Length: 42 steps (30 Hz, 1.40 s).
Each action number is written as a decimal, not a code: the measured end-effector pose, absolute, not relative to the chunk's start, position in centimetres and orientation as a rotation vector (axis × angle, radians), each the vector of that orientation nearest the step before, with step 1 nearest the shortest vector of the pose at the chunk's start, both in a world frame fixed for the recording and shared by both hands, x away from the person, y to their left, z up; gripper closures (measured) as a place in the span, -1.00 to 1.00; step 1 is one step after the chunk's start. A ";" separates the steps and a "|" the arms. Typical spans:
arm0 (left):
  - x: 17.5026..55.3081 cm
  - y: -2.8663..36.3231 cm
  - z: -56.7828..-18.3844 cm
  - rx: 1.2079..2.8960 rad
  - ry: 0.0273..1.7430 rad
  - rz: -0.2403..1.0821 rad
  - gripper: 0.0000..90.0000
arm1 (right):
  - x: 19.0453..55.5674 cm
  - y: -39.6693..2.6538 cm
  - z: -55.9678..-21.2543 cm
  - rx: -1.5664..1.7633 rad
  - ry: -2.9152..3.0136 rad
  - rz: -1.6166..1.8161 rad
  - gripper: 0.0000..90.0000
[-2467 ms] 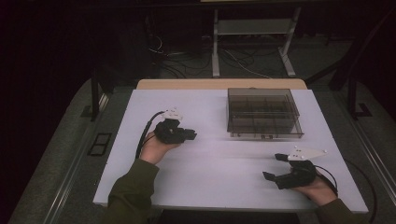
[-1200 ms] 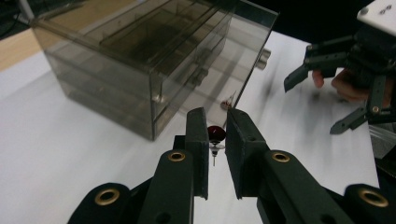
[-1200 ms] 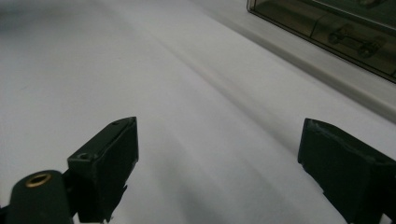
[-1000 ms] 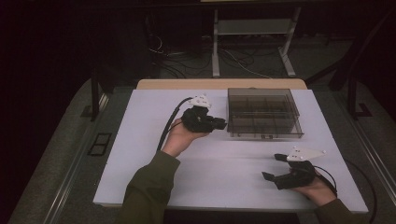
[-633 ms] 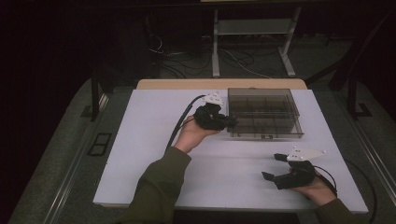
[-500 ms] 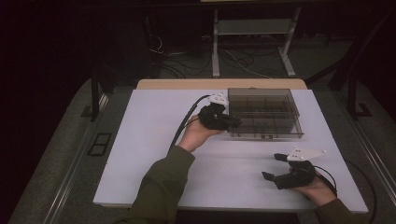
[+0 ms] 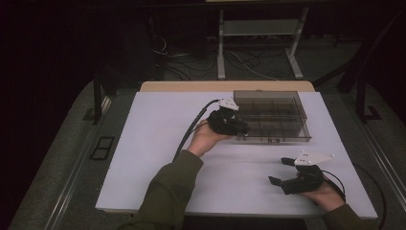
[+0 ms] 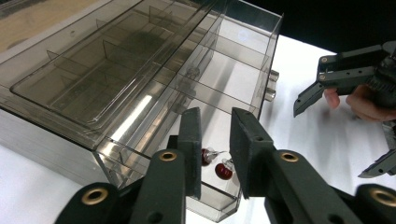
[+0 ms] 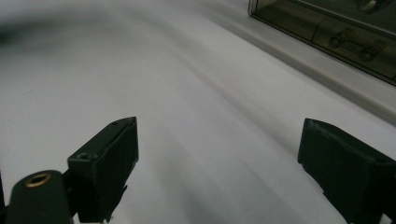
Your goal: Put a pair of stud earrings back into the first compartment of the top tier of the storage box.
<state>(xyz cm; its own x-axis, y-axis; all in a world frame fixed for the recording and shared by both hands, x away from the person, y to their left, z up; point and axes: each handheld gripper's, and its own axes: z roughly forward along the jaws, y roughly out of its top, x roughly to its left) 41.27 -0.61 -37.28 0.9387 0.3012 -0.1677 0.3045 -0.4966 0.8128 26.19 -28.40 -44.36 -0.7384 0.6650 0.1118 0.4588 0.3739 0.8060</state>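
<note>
Figure. The left hand-held gripper [image 7: 238, 128] stands at the near left corner of a smoky clear compartment box [image 7: 273, 115], which sits toward the far right of the white counter [image 7: 143, 158]. In the left gripper view its jaws are narrow, with a slim gap between them and nothing pinched; they have just been opening slightly. Seen through that gap, two small red bulbs [image 8: 218, 164] with fine wire leads lie in the box's corner compartment, just beside each other.

Handling, as judged: the bulbs look light, smooth and round, hence liable to roll or slip, and their glass-like heads are probably fragile. A gentle pinch across a head or at its base, with little closing force, seems the safest hold. The box itself is rigid, thin-walled plastic; its lid [image 8: 112, 60] appears to lie flat over the farther cells.

Surroundings: upright dividers [image 8: 212, 86] and the near wall of the compartment crowd the bulbs and leave scant room for both jaws. The right hand-held gripper [image 7: 285, 171] rests low near the front right of the counter, jaws wide and empty, well apart from the box. Two small latches [image 8: 271, 84] project from the box's near side.
</note>
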 end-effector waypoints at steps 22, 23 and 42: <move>39.8 3.6 -35.9 2.079 0.472 0.027 -0.07 | 26.0 -28.7 -44.3 1.004 2.392 1.294 -0.74; 39.6 4.0 -36.0 2.082 0.479 0.035 -0.08 | 26.0 -28.7 -44.2 1.008 2.390 1.298 -0.74; 35.6 12.2 -39.5 2.057 0.657 0.165 -0.58 | 26.1 -28.8 -44.3 1.002 2.395 1.298 -0.74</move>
<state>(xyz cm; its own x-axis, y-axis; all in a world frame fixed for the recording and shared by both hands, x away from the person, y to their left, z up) 35.59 12.23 -39.51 0.8473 0.5127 -0.1382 0.3865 -0.4168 0.8227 26.06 -28.77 -44.35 -0.7366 0.6674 0.1091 0.4559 0.3709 0.8091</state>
